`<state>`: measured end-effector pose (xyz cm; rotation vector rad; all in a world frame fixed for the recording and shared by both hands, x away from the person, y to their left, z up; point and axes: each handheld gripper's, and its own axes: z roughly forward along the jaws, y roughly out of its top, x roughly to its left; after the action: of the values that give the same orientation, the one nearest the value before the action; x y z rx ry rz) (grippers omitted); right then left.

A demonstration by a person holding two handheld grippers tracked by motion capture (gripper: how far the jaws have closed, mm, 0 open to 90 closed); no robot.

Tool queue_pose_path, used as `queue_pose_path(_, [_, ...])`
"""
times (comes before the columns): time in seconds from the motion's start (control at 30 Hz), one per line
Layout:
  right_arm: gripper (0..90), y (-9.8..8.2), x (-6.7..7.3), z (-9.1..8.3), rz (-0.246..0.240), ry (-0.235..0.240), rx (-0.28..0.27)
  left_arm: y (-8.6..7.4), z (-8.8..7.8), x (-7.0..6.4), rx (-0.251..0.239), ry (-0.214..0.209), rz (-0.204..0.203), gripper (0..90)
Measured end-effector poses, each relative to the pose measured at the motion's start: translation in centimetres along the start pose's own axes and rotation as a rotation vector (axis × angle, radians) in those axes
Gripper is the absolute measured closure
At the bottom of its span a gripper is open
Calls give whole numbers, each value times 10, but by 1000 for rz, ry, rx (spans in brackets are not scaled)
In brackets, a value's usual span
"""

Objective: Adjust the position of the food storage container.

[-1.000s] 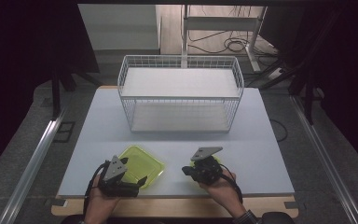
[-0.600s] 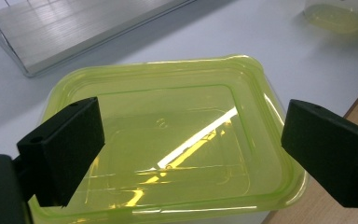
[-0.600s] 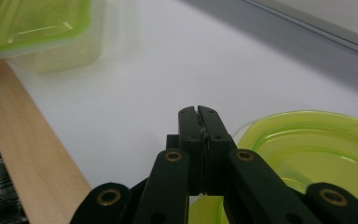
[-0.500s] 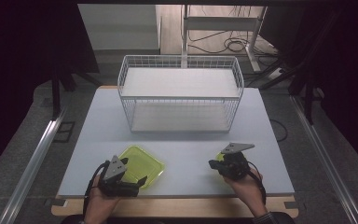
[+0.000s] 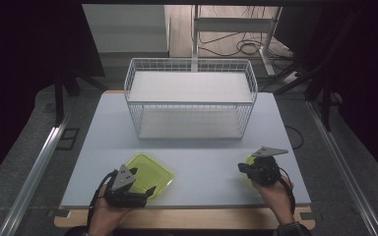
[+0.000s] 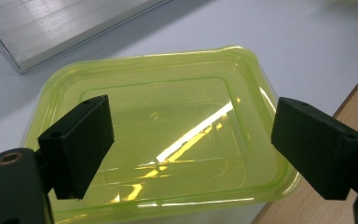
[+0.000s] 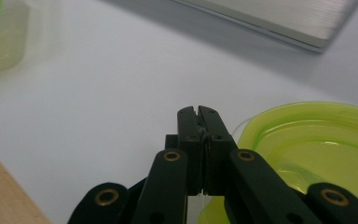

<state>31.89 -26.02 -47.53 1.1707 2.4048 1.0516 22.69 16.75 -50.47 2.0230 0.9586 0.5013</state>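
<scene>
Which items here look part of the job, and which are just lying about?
Likely in use: left gripper, open over the green tray; right gripper, shut beside a second green tray.
Lying about: wire basket, floor cables.

dark curtains (image 5: 34, 49) around, grey floor (image 5: 24, 132), cables (image 5: 241, 46) behind table (image 5: 206, 177).
</scene>
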Motion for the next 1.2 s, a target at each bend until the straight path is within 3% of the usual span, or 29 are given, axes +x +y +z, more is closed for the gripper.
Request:
queue_pose_path(0.1, [878, -3, -10, -3, 28, -22, -7, -1, 1, 2, 17, -1, -6, 153])
queue_pose_path(0.27, [870, -2, -6, -4, 18, -22, -16, -2, 0, 7, 34, -4, -24, 213])
queue_pose_path(0.43, [866, -1, 1, -4, -6, -17, -21, -4, -7, 26, 25, -6, -92, 338])
queue_pose_path(0.47, [865, -1, 4, -3, -15, -11, -21, -6, -10, 34, 18, 11, -118, 432])
queue_pose_path(0.53, [866, -1, 8, -2, -22, -3, -20, -7, -13, 40, 14, 16, -125, 555])
queue_pose_path(0.6, [870, -1, 12, 0, -34, 4, -18, -10, -20, 55, -4, 41, -159, 663])
queue_pose_path(0.73, [871, -1, 18, 3, -49, 25, -13, -17, -24, 73, 13, 107, -185, 819])
queue_pose_path(0.93, [868, -3, 25, 5, -47, 58, -12, -26, -20, 98, 48, 180, -237, 874])
queue_pose_path(1.07, [860, -6, 31, 7, -51, 75, -9, -30, -9, 107, 82, 160, -259, 879])
queue_pose_path(1.2, [861, -9, 37, 7, -60, 87, -3, -30, -2, 108, 113, 133, -257, 879])
